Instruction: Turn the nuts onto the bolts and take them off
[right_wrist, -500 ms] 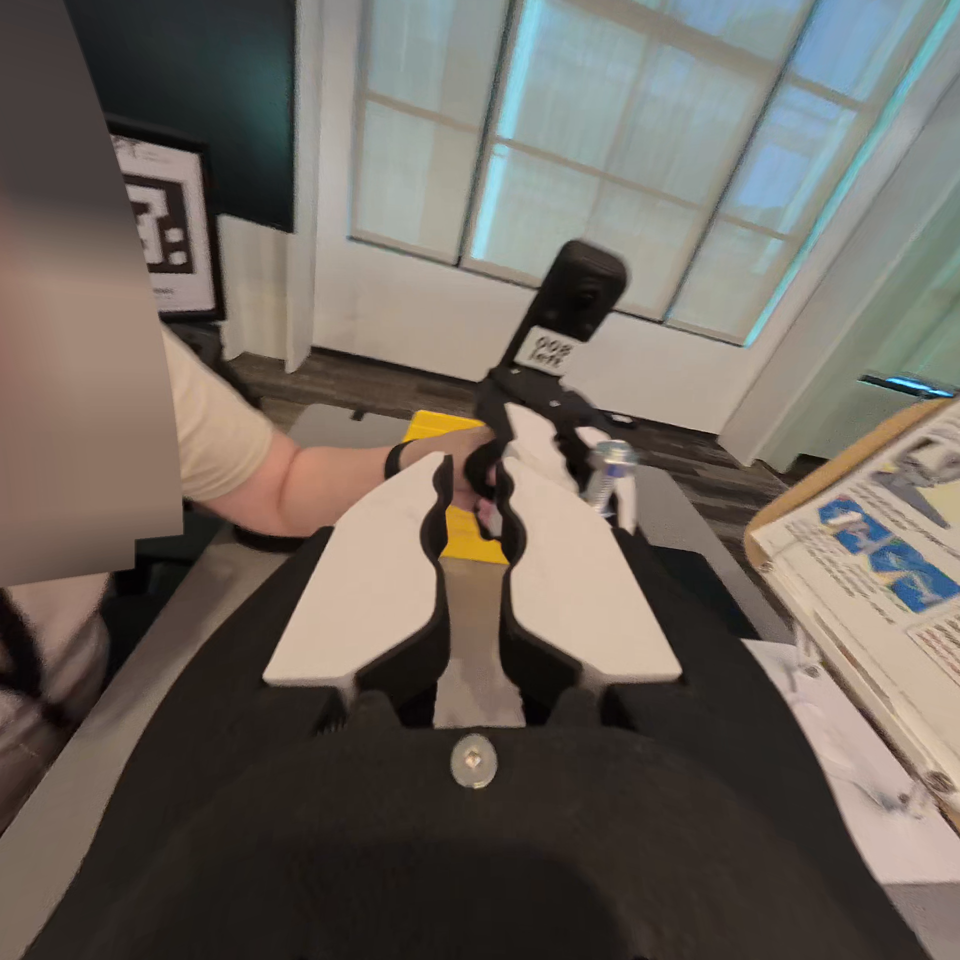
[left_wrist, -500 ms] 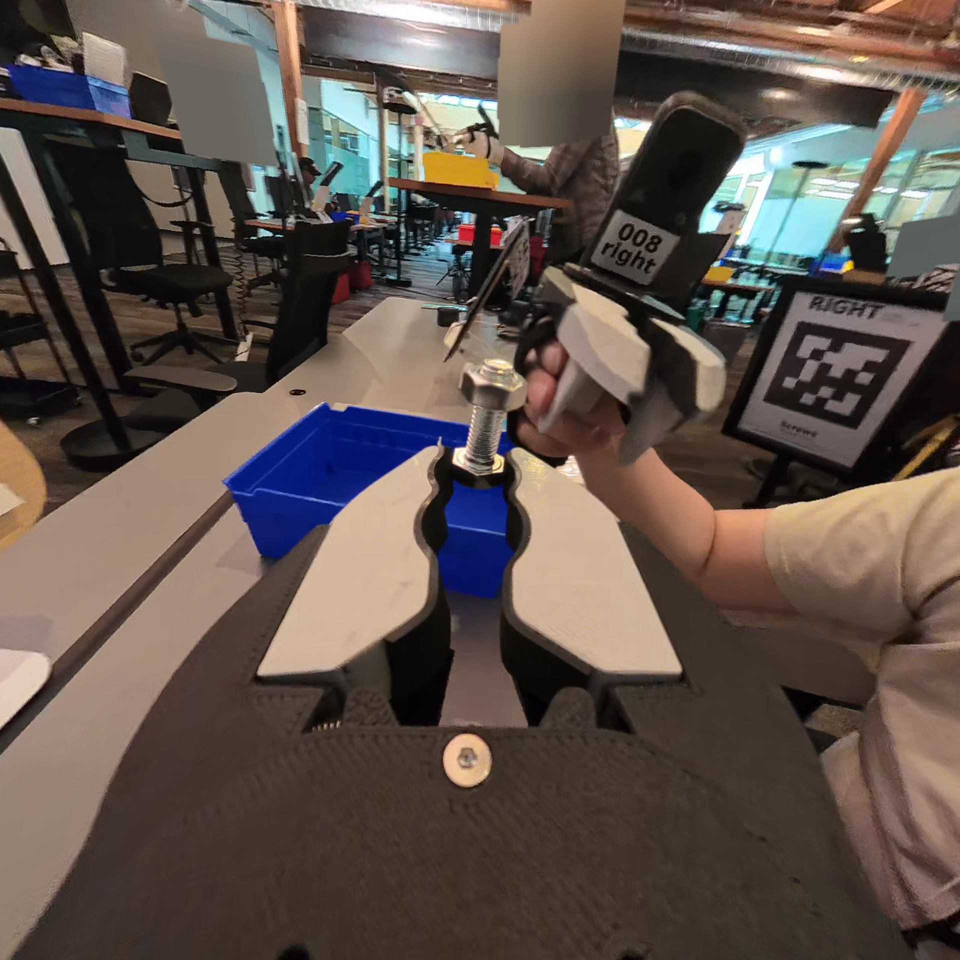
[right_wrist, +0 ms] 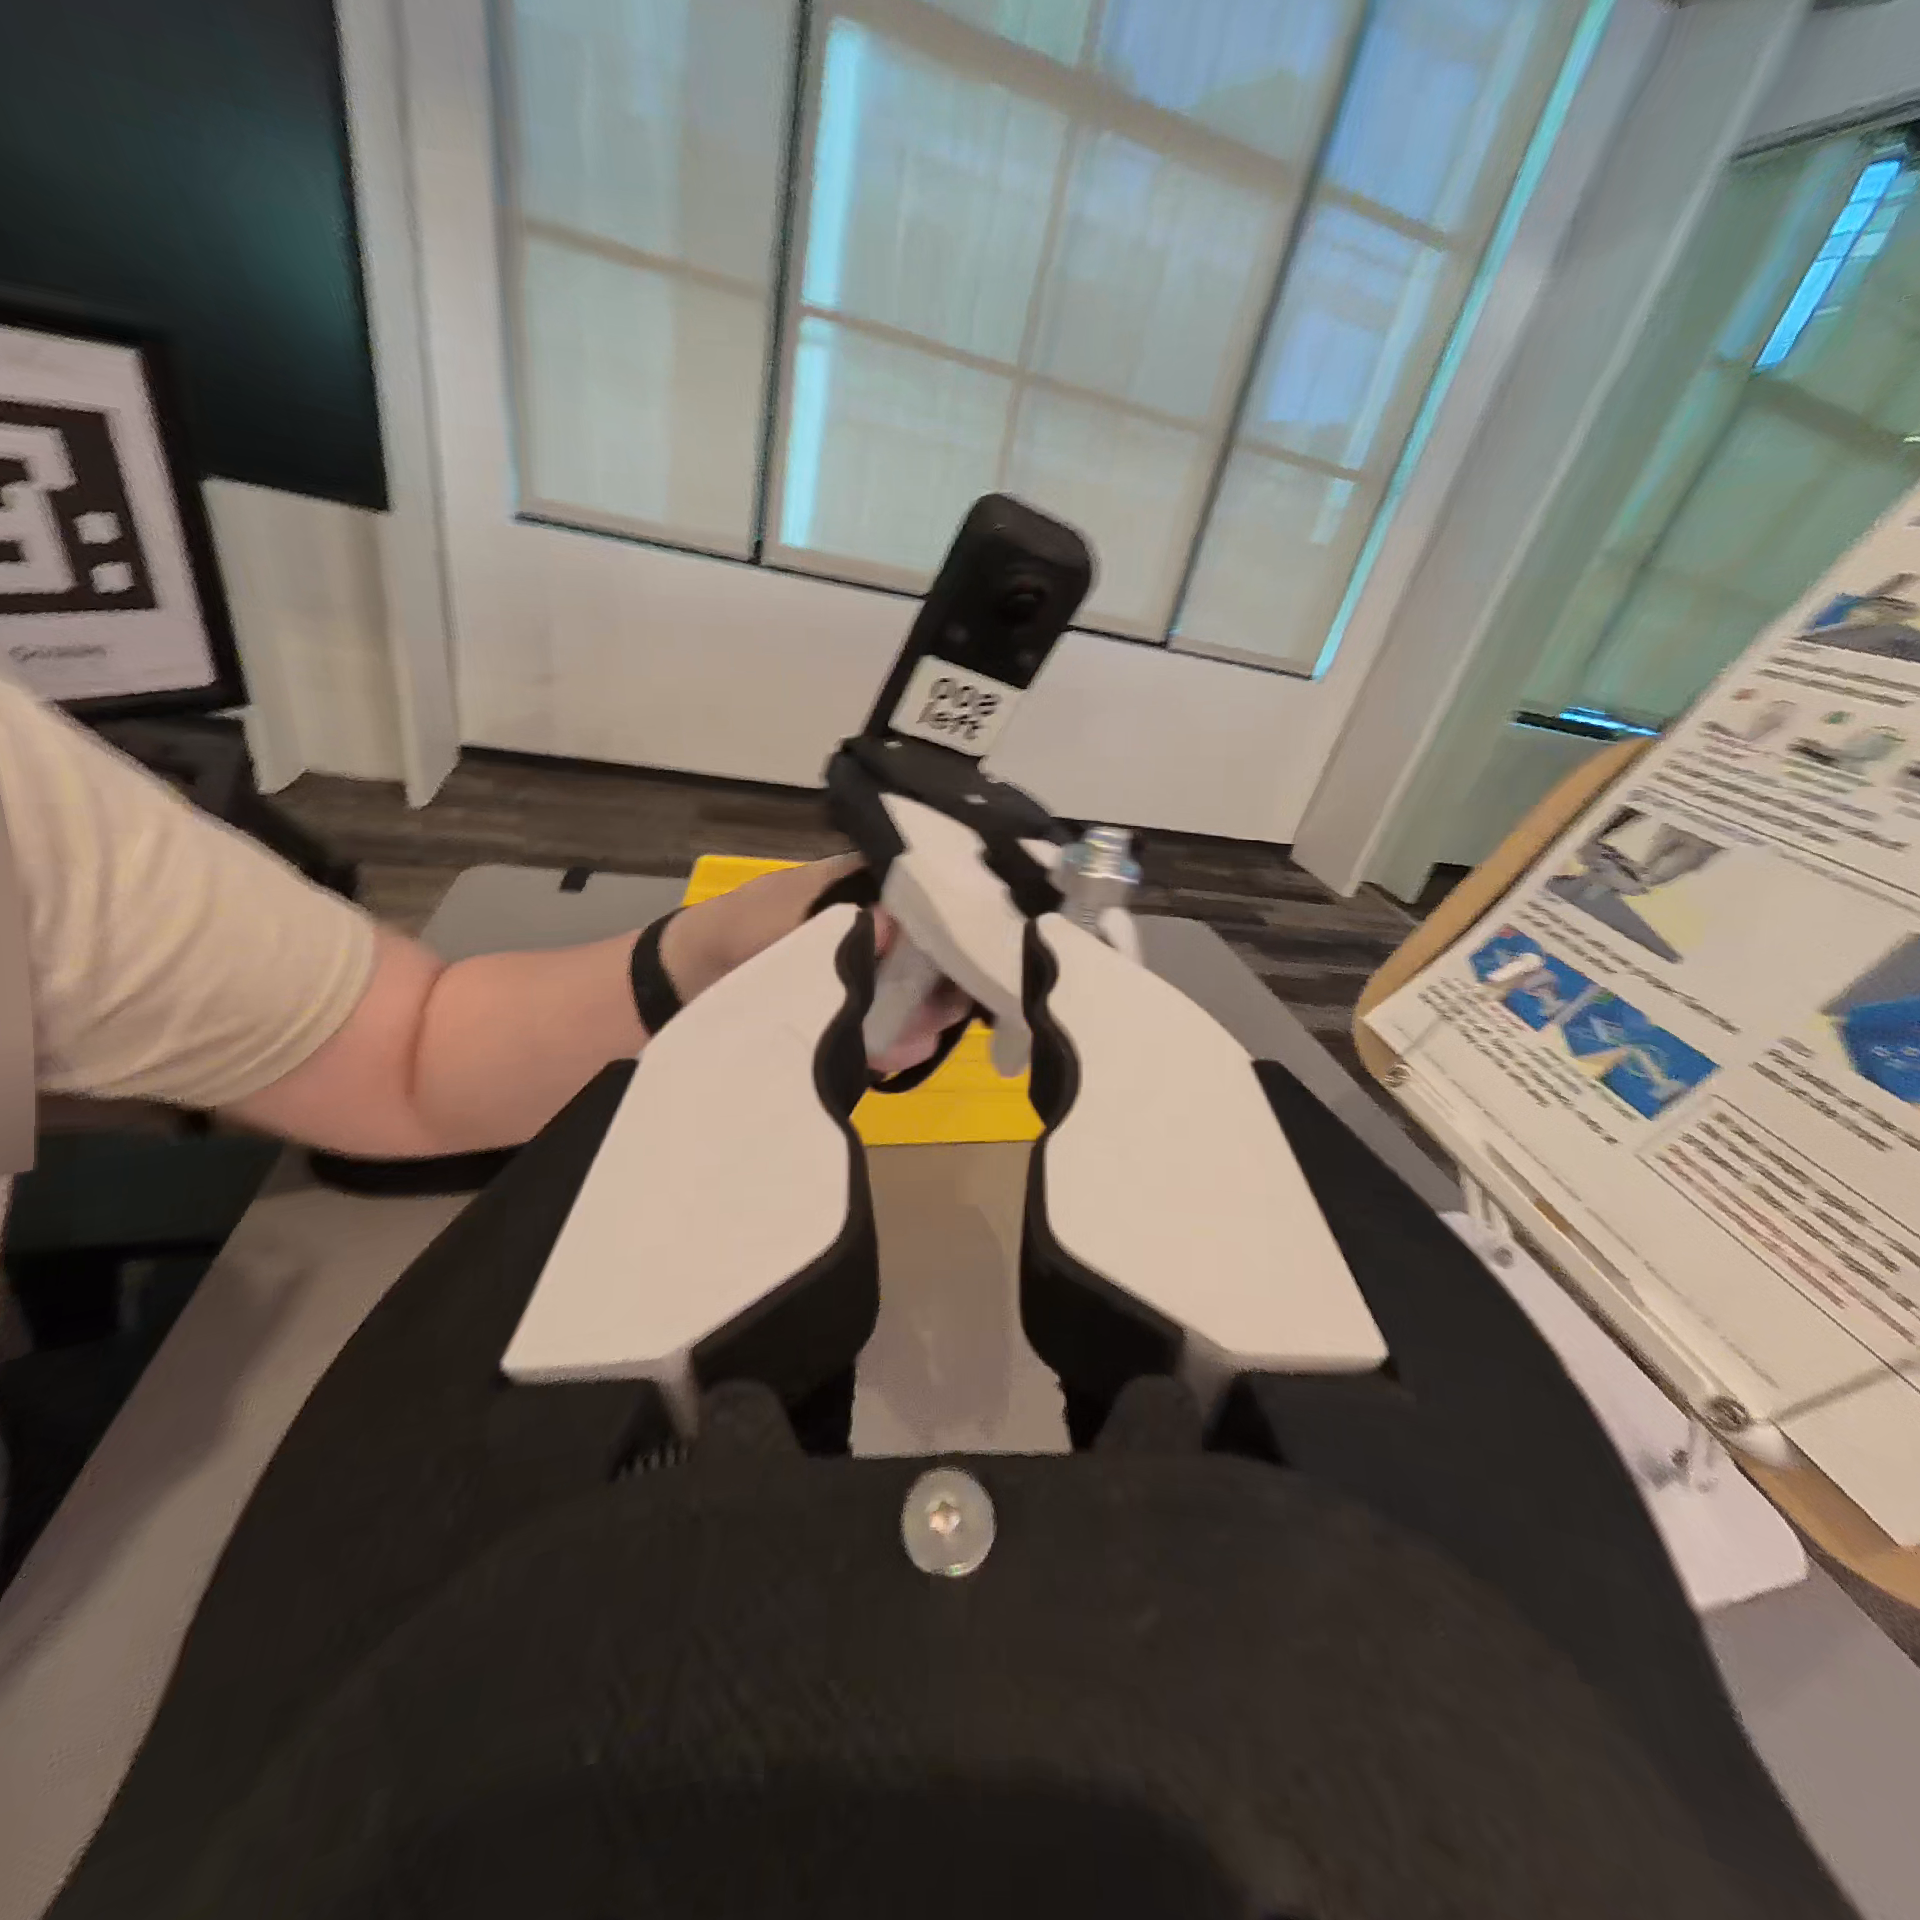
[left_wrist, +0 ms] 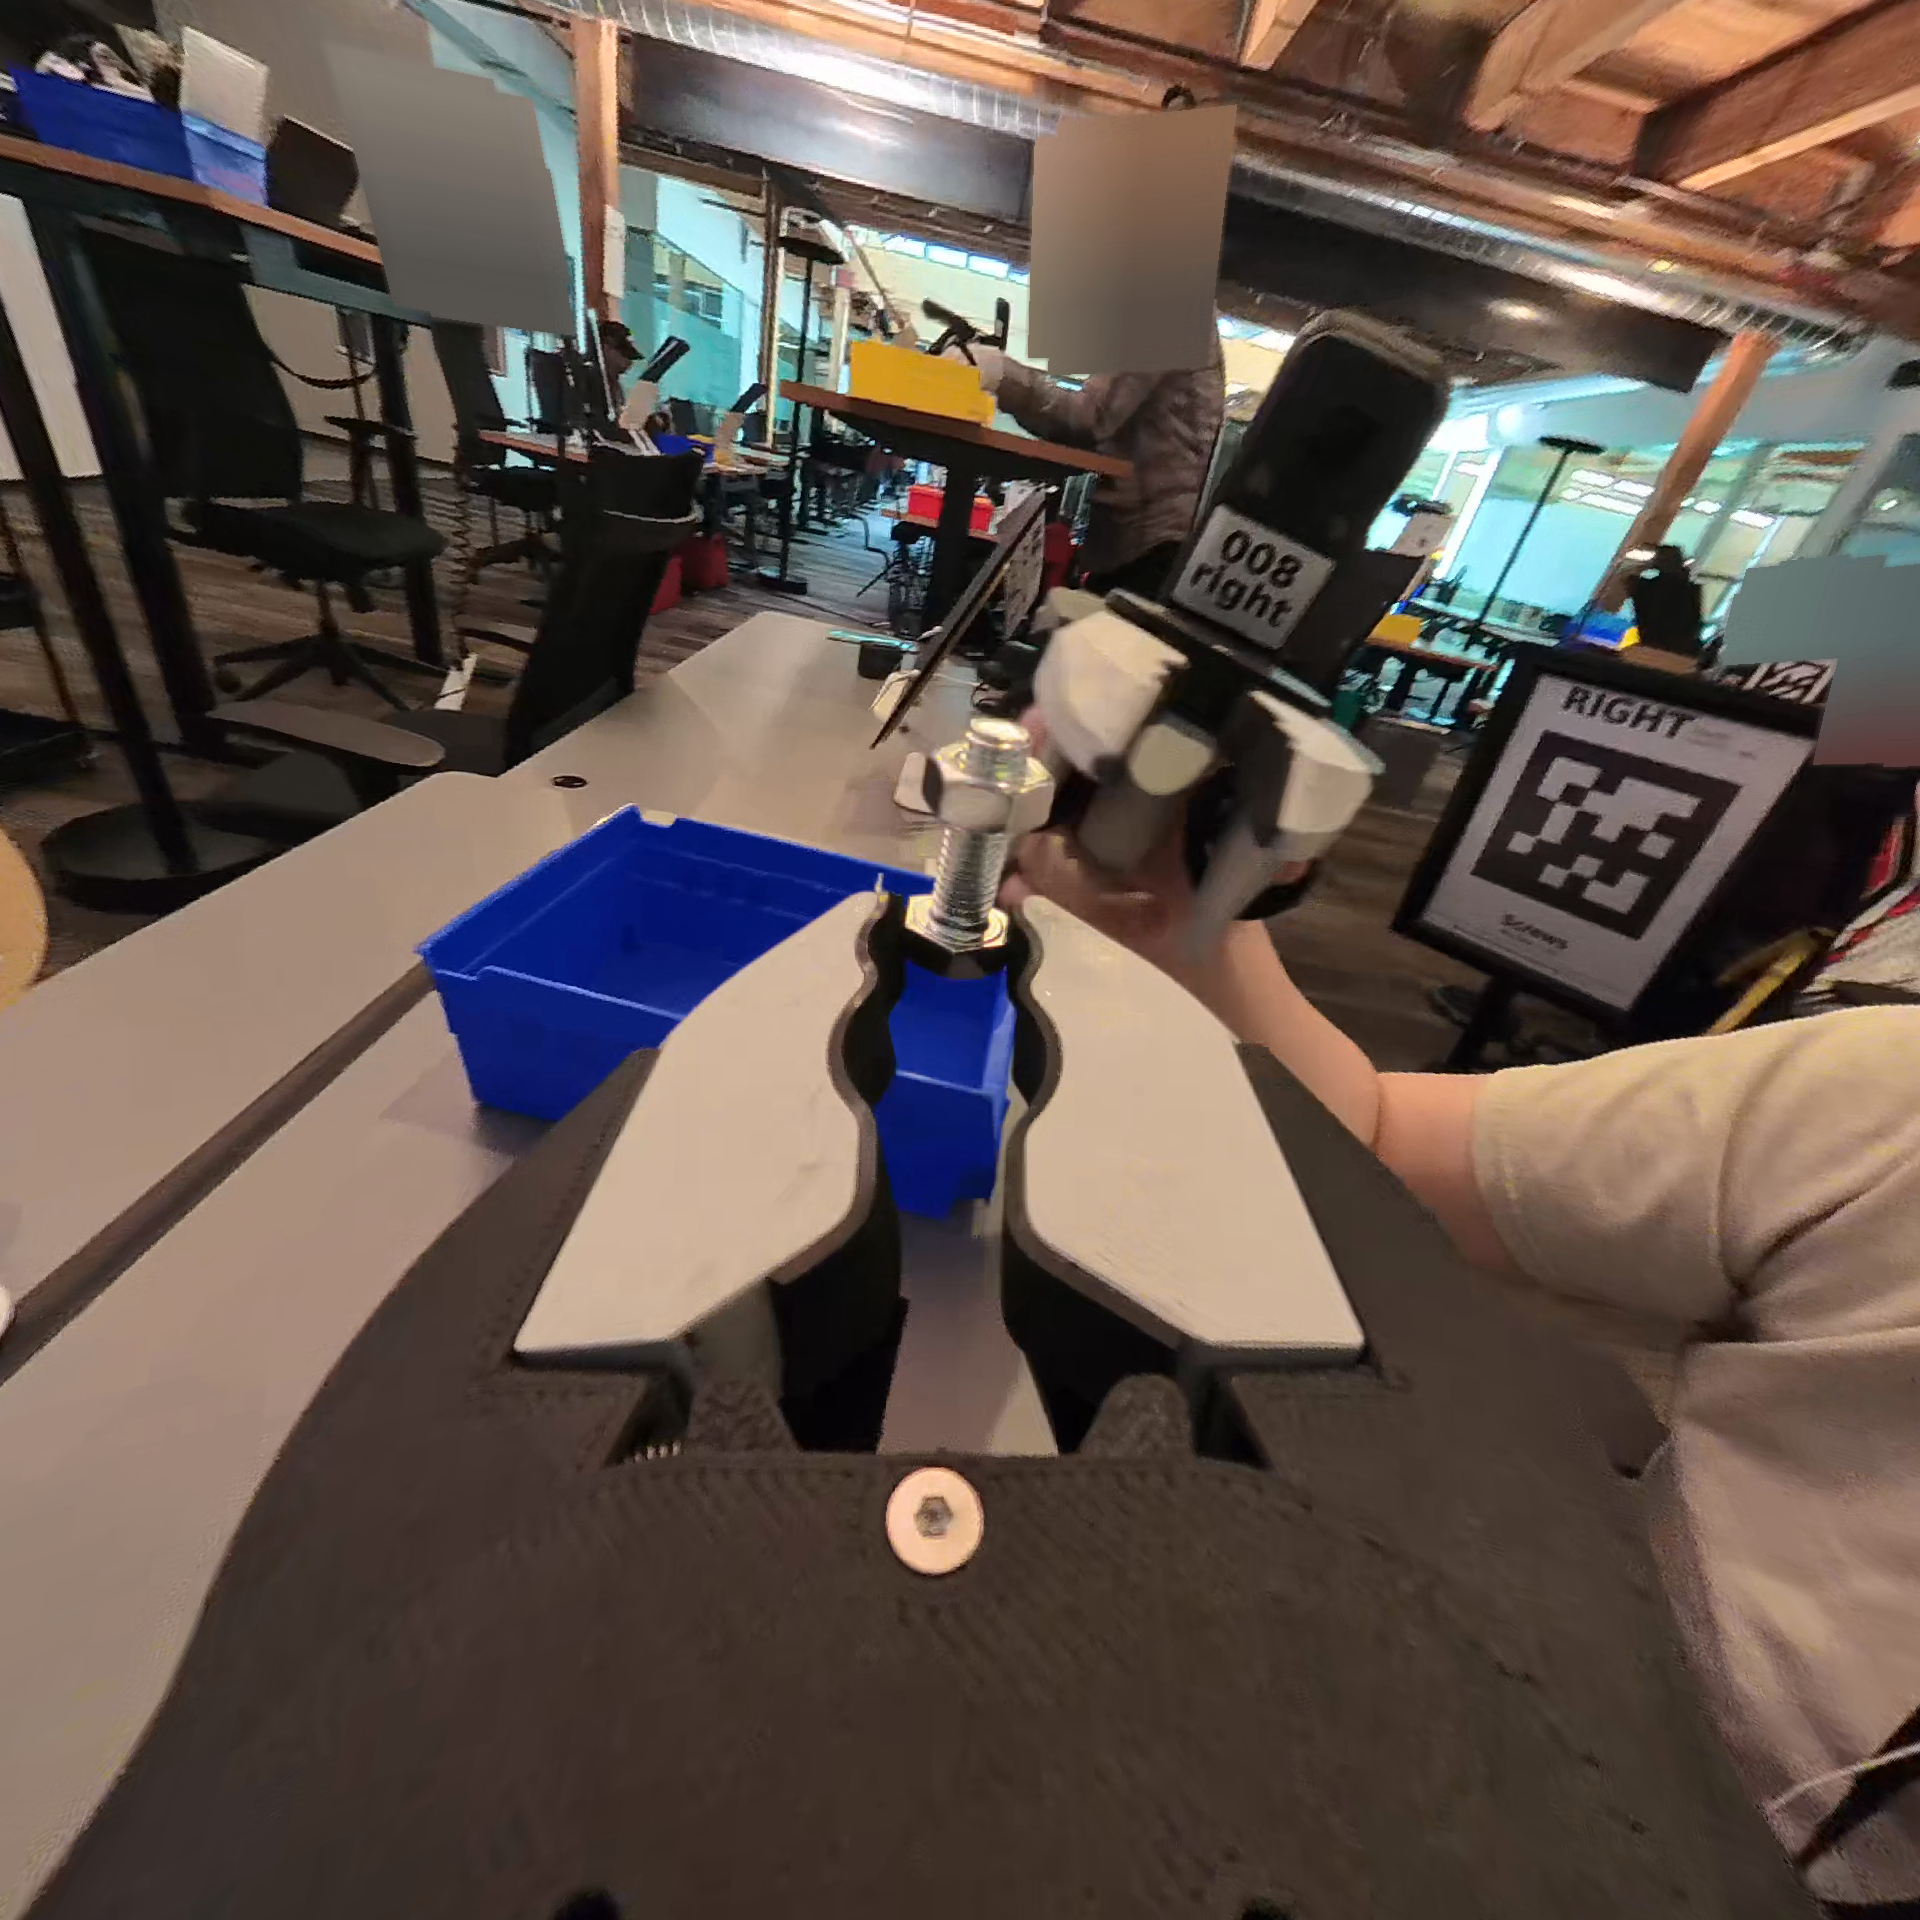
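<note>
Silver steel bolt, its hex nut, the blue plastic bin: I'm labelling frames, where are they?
Silver steel bolt [left_wrist: 961, 883]: left wrist view, threaded shank.
Hex nut [left_wrist: 987, 798]: left wrist view, front face.
Blue plastic bin [left_wrist: 540, 1023]: left wrist view, front wall.

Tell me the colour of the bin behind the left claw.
Blue. The bin shows best in the left wrist view.
</note>
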### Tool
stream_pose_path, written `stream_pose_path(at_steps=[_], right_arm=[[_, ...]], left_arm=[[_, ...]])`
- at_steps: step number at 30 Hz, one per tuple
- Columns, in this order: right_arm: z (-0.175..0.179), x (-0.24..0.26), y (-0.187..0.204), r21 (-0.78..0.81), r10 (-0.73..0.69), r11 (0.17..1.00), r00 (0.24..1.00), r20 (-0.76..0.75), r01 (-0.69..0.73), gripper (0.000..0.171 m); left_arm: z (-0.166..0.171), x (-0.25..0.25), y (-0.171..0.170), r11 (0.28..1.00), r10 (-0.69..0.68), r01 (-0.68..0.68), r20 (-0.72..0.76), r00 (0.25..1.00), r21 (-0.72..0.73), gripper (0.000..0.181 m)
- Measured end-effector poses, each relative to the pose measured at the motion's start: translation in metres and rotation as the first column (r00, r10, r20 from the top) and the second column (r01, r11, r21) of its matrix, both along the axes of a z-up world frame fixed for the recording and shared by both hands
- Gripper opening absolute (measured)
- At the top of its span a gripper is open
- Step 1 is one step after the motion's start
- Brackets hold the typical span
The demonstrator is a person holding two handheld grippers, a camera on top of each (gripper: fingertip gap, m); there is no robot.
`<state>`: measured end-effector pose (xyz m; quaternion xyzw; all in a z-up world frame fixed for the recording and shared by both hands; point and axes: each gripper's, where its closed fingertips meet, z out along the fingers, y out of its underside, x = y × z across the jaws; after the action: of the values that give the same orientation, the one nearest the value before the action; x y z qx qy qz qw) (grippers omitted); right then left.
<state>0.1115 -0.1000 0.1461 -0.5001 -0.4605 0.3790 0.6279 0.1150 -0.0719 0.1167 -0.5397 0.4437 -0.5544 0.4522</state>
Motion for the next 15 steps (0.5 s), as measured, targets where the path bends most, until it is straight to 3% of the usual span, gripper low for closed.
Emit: stream_pose_path(at_steps=[3,9,15], right_arm=[[-0.001,0.004,0.015,-0.049,-0.038,0.998,0.998,-0.045,0.036,0.038],[-0.012,-0.002,0.024,-0.138,0.004,0.990,0.999,-0.051,-0.011,0.038],[-0.018,-0.012,0.020,-0.273,0.161,0.942,0.977,-0.140,-0.194,0.010]], left_arm=[[-0.003,0.006,-0.008,1.000,-0.030,0.030,-0.023,0.999,0.008,0.019],[-0.005,0.013,-0.020,0.996,-0.093,0.092,-0.023,0.995,-0.018,0.019],[-0.011,0.016,-0.024,0.992,-0.120,0.119,-0.055,0.991,-0.031,0.018]])
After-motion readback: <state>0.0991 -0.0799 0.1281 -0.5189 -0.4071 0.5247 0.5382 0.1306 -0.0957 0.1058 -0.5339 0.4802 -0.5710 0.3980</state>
